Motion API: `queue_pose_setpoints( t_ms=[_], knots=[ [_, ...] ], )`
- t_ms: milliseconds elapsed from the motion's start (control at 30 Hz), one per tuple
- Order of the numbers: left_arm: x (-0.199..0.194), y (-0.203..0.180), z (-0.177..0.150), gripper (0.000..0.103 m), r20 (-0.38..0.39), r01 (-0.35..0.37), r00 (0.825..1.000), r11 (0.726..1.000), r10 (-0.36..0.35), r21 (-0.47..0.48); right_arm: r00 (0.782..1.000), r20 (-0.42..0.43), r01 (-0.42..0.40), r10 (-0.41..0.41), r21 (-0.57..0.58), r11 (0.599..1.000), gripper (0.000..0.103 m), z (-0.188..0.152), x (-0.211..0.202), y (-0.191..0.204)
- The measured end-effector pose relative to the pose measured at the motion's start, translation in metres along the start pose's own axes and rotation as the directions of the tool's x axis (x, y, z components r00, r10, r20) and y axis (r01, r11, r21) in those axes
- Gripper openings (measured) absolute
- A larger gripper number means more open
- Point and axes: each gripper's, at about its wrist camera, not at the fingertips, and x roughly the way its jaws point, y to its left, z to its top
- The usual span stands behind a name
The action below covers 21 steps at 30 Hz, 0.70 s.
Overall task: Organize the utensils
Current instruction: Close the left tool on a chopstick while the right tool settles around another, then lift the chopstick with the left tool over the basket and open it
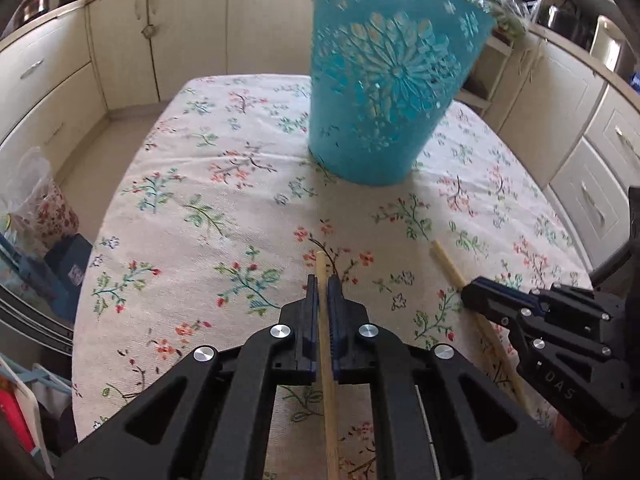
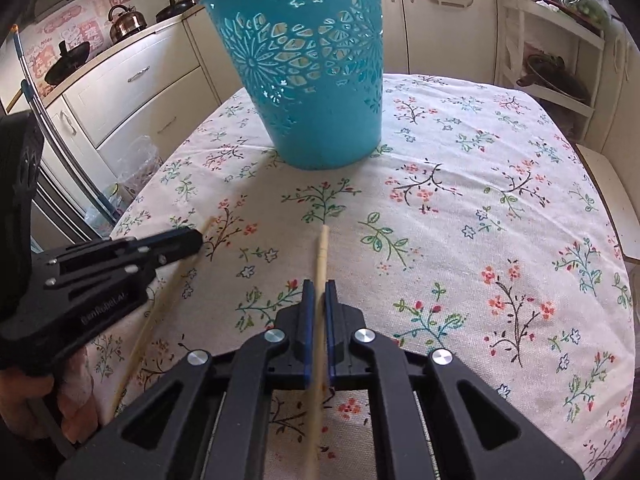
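Observation:
A teal plastic basket with cut-out flower patterns (image 1: 384, 92) stands upright on the floral tablecloth, also in the right wrist view (image 2: 316, 80). My left gripper (image 1: 322, 280) is shut on a pale wooden chopstick (image 1: 325, 344) that runs between its jaws and pokes out ahead. My right gripper (image 2: 319, 285) is shut on a second wooden chopstick (image 2: 321, 256). Each gripper shows in the other's view: the right one (image 1: 466, 294) on its chopstick (image 1: 446, 262), the left one (image 2: 198, 240) on its chopstick (image 2: 160, 308). Both are in front of the basket, apart from it.
The table (image 2: 480, 220) is covered by a white cloth with flower prints. Cream kitchen cabinets (image 1: 60, 80) surround it. A kettle (image 2: 122, 20) and wok sit on the counter at left. A shelf rack (image 2: 560, 60) stands at the back right.

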Motion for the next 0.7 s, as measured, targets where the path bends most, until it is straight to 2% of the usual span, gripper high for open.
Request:
queue_pose_setpoints(
  t_ms=[167,333,533,700],
  knots=[
    [0.006,0.010,0.000,0.007,-0.036,-0.005,0.999,1.000,0.005,-0.014,1.000,-0.027,0.003,-0.004,-0.014,1.000,0.007,0.003,0.003,-0.003],
    [0.007,0.001,-0.001,0.006,-0.024,-0.032,0.999,0.998,0.033,0.056,1.000,-0.004,0.024,-0.024,-0.053,0.998,0.006,0.000,0.004,0.002],
    [-0.001,0.016,0.000,0.005,-0.009,0.036,0.999,0.999,-0.036,-0.023,0.999,0.008,-0.042,0.042,0.016,0.999,0.006,-0.001,0.003,-0.011],
    [-0.033,0.022,0.013,0.005,0.090,0.122,0.989,0.990,-0.116,-0.069,0.997,0.010,-0.081,0.080,0.056,0.995,0.006,-0.001,0.004,-0.017]
  ],
)
